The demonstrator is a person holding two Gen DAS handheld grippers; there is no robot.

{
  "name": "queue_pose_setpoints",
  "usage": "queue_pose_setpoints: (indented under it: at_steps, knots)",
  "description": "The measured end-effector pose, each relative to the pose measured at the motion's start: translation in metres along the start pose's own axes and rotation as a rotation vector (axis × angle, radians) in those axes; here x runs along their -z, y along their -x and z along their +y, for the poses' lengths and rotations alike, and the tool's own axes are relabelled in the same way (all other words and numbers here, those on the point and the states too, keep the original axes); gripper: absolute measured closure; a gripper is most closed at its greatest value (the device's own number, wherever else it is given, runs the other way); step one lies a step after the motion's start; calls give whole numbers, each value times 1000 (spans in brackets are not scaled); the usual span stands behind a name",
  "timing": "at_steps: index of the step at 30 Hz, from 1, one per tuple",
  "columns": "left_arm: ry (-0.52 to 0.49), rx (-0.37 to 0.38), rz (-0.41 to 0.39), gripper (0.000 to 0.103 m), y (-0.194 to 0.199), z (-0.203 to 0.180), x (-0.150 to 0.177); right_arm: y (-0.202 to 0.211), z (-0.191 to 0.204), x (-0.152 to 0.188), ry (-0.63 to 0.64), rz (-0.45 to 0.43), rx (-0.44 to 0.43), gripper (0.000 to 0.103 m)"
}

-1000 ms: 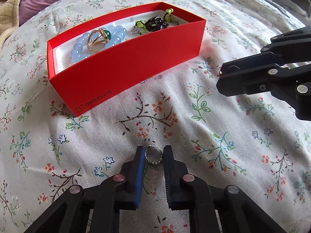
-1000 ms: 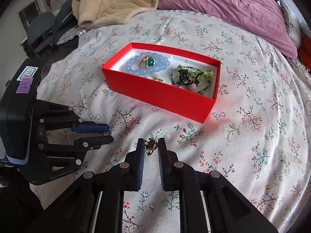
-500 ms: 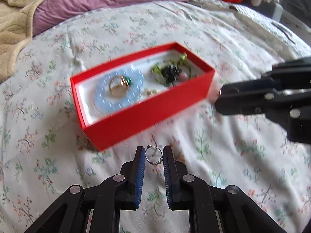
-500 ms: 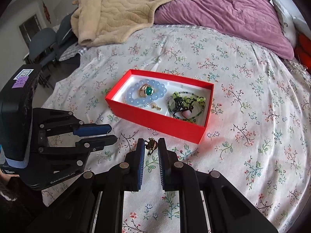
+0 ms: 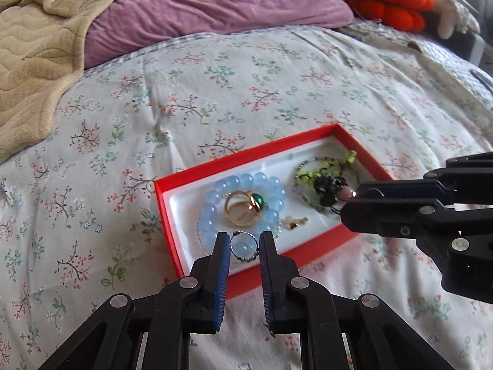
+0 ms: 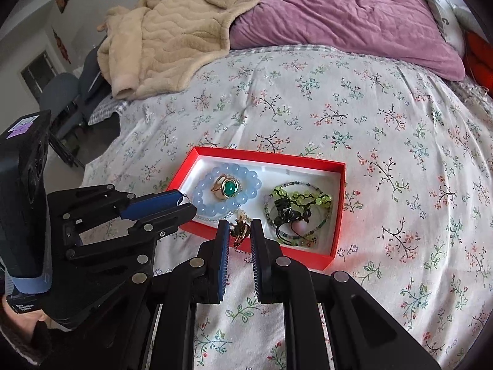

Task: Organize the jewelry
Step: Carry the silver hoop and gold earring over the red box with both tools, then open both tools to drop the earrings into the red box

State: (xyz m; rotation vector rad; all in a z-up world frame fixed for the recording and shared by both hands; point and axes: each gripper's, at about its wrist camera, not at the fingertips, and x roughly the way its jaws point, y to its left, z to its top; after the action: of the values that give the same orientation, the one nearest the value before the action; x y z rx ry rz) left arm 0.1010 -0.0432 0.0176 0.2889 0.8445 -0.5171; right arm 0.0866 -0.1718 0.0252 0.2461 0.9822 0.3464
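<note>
Both grippers now risen over red box (image 5: 197, 231); left gripper (image 5: 245, 248) pinching silver ring (image 5: 244, 245); right gripper (image 6: 240, 231) pinching gold earring (image 6: 239, 231); next, release inside.

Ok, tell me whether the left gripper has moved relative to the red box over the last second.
Yes. The left gripper, shut on the thin silver ring, has come forward from the floral bedspread to over the red box, above the blue bead bracelet.

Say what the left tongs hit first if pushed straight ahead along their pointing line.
Probably the blue bead bracelet in the red box; the left tongs, holding a thin silver ring, aim there. Depth is uncertain.
</note>
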Motion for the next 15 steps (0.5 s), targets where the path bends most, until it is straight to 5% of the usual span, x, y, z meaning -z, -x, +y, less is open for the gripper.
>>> queue_pose_setpoints:
  at_steps: [15]
  knots:
    - [22,-12,20,86,-15,3,-1,-21,-11,-10,-44,6,-29,87]
